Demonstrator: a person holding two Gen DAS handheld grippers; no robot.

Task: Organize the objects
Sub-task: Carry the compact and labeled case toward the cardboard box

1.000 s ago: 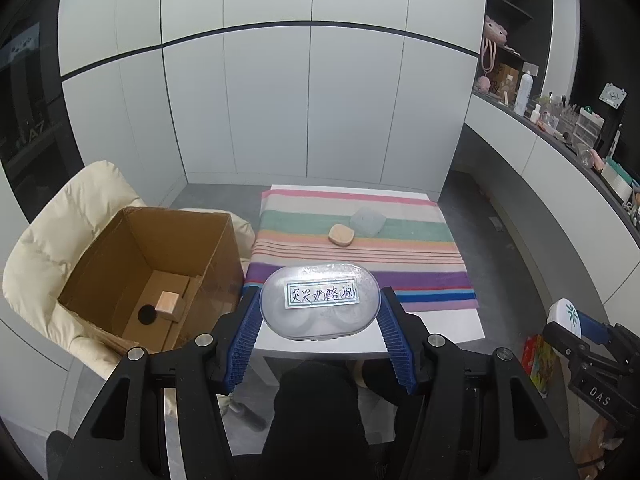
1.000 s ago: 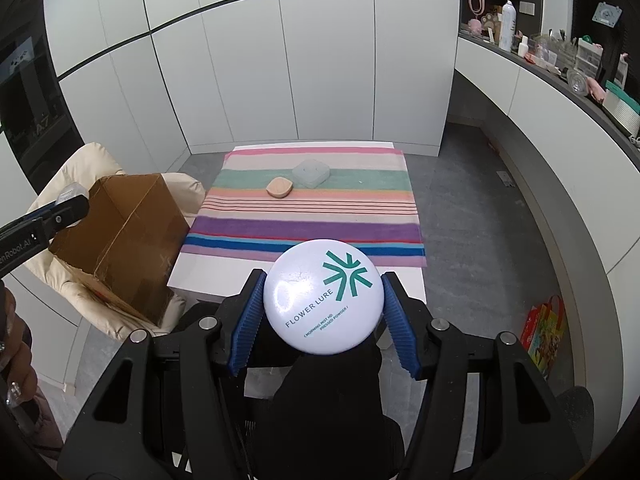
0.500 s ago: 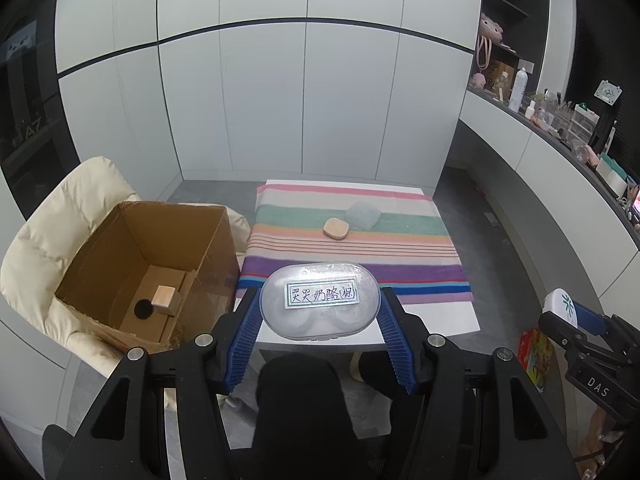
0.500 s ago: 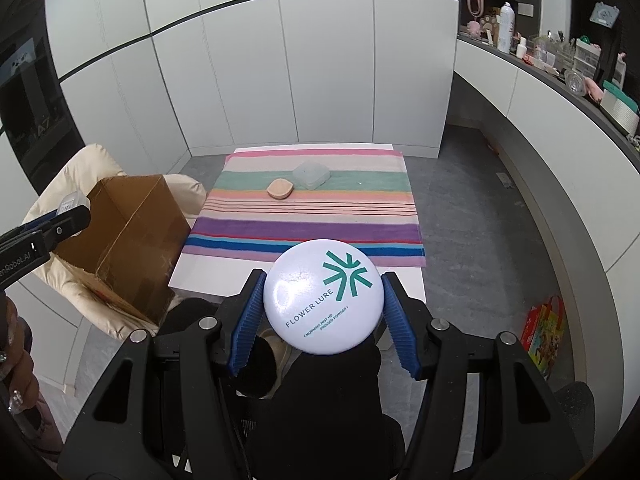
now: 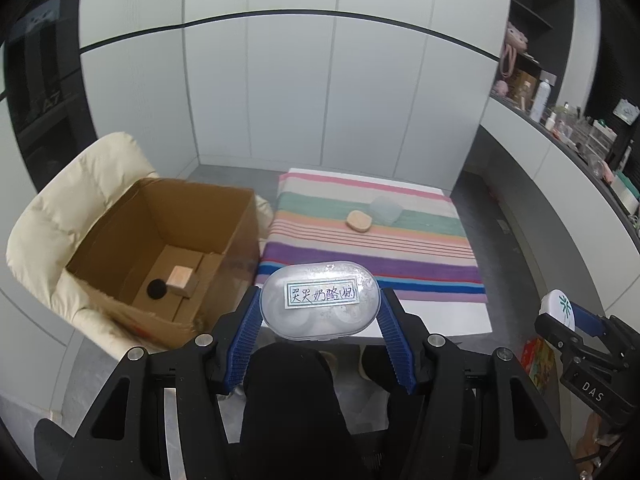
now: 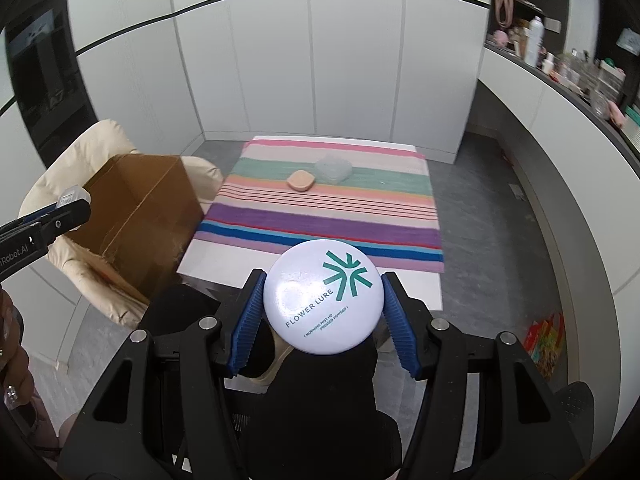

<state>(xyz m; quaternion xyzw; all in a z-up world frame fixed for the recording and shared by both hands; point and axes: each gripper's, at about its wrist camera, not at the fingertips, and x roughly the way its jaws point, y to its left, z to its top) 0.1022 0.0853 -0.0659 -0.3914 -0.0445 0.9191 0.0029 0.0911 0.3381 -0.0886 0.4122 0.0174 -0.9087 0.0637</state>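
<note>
My left gripper (image 5: 320, 320) is shut on a clear oval plastic case (image 5: 319, 299) with a handwritten label, held in the air before the table's near edge, right of an open cardboard box (image 5: 160, 240). My right gripper (image 6: 322, 316) is shut on a round white compact (image 6: 323, 302) printed "FLOWER LURE", also above the near edge. On the striped cloth (image 5: 372, 248) lie a peach puff (image 5: 359, 221) and a clear square case (image 5: 385, 210); both also show in the right wrist view, the puff (image 6: 302, 180) and the case (image 6: 333, 169).
The box sits on a cream padded chair (image 5: 60, 216) left of the table and holds a small wooden block (image 5: 179, 277) and a black round object (image 5: 157, 289). A counter (image 5: 568, 136) with bottles runs along the right wall. A colourful bag (image 6: 548, 344) lies on the floor.
Both grippers have drifted slightly with their objects still held; the left view now sits closer to the box, which looks larger. Nothing was let go.
</note>
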